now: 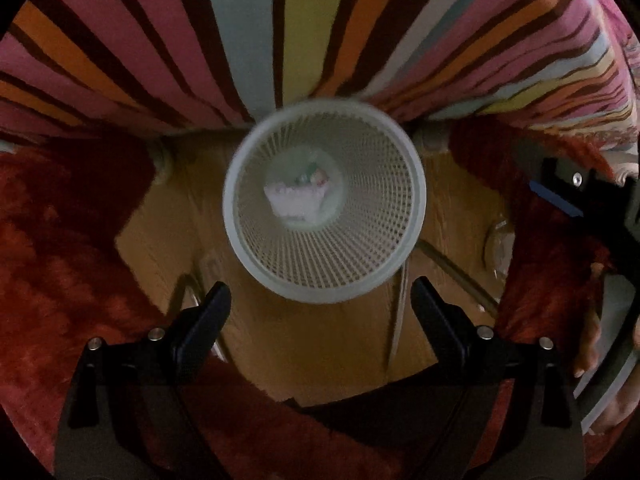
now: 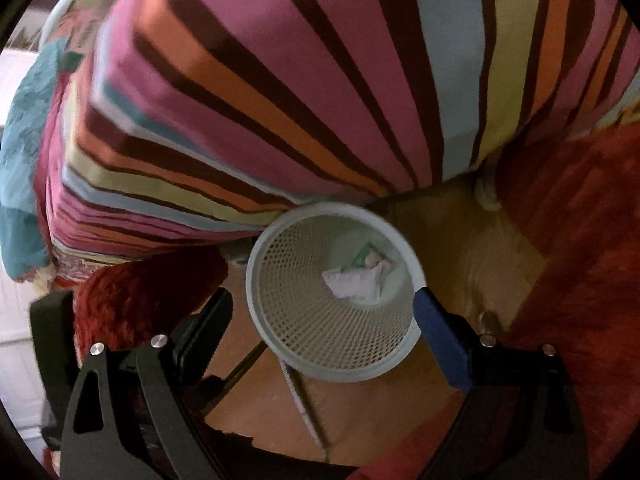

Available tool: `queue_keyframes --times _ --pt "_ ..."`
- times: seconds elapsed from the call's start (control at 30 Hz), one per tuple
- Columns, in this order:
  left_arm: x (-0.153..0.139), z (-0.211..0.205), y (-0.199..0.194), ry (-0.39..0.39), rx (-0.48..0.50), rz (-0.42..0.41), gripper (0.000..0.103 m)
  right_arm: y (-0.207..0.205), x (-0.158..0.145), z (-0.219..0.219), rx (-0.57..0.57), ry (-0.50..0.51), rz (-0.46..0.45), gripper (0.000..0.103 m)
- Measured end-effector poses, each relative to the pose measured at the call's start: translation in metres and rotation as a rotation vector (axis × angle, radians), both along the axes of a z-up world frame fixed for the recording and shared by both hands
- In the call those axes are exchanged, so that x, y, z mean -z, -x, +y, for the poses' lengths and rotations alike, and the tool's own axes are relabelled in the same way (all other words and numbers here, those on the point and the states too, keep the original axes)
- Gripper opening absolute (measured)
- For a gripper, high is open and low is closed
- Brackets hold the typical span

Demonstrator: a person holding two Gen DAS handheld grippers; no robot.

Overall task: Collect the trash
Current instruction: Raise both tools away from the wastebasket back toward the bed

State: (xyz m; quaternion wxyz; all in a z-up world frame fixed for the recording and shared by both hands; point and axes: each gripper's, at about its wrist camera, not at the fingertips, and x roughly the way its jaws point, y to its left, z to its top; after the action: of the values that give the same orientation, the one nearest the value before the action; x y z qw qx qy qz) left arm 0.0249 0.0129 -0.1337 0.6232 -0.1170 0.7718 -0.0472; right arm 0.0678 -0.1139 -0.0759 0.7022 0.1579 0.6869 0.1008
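A white mesh waste basket (image 1: 323,200) stands on the wooden floor against the striped bed. It also shows in the right wrist view (image 2: 336,292). Crumpled white paper (image 1: 296,200) and a green-and-pink scrap lie at its bottom; the paper also shows in the right wrist view (image 2: 354,280). My left gripper (image 1: 320,300) is open and empty, above the basket's near rim. My right gripper (image 2: 324,308) is open and empty, its fingers either side of the basket from above. The right gripper's blue-padded finger shows at the right edge of the left wrist view (image 1: 556,200).
A bed with a striped cover (image 1: 280,32) fills the far side. Red shaggy rugs (image 1: 60,240) lie left and right of the bare wooden floor (image 1: 320,340). A thin dark stick-like object (image 1: 400,320) and a clear plastic piece (image 1: 498,248) lie on the floor.
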Motion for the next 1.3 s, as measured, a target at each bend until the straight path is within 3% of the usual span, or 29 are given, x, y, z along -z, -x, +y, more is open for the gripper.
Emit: queue_keyframes --times 0.13,0.33,0.63,0.83,1.3 --pt "-0.026 0.001 -0.003 -0.061 0.001 -0.121 0.089 -0.003 -0.031 0.002 -0.023 0.027 -0.141 0.087" --pt "-0.073 -0.004 -0.009 -0.176 0.049 -0.411 0.089 -0.003 -0.071 0.007 -0.063 0.069 -0.34 0.087" --pt "-0.114 0.004 -0.011 -0.175 -0.012 -0.643 0.089 -0.001 -0.102 0.01 -0.105 0.049 -0.515 0.087" --pt "-0.125 0.007 -0.014 -0.227 0.011 -0.706 0.089 -0.004 -0.114 0.0 -0.072 0.069 -0.569 0.087" --pt "-0.128 0.012 -0.033 -0.163 -0.006 -0.74 0.089 -0.019 -0.123 -0.013 -0.023 0.083 -0.606 0.087"
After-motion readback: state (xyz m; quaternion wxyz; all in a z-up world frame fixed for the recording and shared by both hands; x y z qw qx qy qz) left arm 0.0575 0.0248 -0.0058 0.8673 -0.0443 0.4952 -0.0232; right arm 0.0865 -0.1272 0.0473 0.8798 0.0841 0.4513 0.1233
